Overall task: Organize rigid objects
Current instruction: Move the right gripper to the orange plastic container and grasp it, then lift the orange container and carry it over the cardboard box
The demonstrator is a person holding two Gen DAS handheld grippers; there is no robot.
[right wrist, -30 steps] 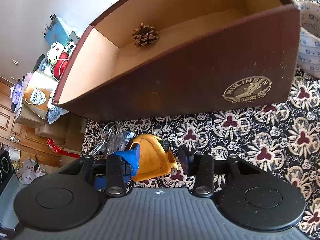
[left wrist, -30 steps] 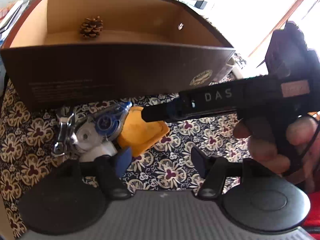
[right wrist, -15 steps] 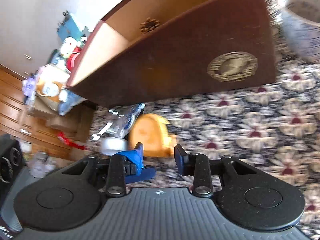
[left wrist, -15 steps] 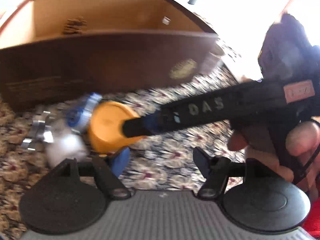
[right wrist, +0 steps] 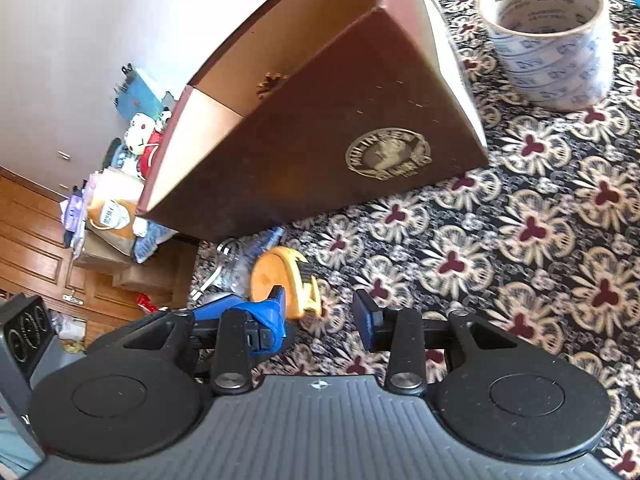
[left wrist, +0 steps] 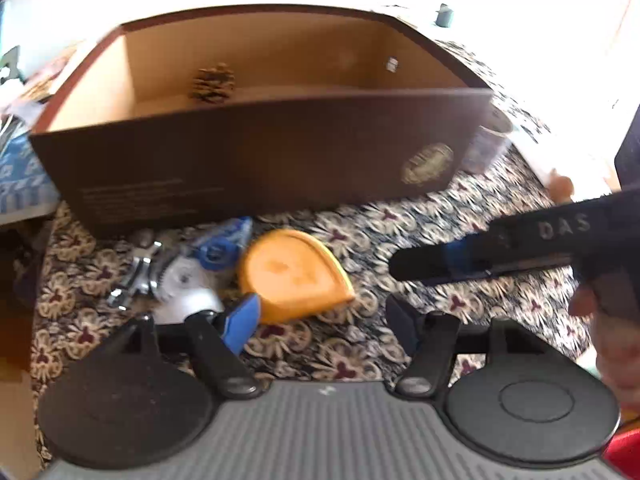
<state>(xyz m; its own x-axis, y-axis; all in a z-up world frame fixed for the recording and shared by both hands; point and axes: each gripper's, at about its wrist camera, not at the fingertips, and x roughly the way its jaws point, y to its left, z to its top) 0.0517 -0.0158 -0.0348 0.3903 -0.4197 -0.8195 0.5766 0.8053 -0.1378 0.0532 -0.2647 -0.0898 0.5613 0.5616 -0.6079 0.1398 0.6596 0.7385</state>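
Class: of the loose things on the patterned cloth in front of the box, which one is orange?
The flat, teardrop-shaped tape measure. Beside it lie a blue-and-white tape dispenser and a shiny metal piece; neither is orange.

One brown box [left wrist: 248, 160] (one pine cone [left wrist: 211, 84] inside), one orange case [left wrist: 292, 276], one tape roll [right wrist: 548, 36] — two grippers.
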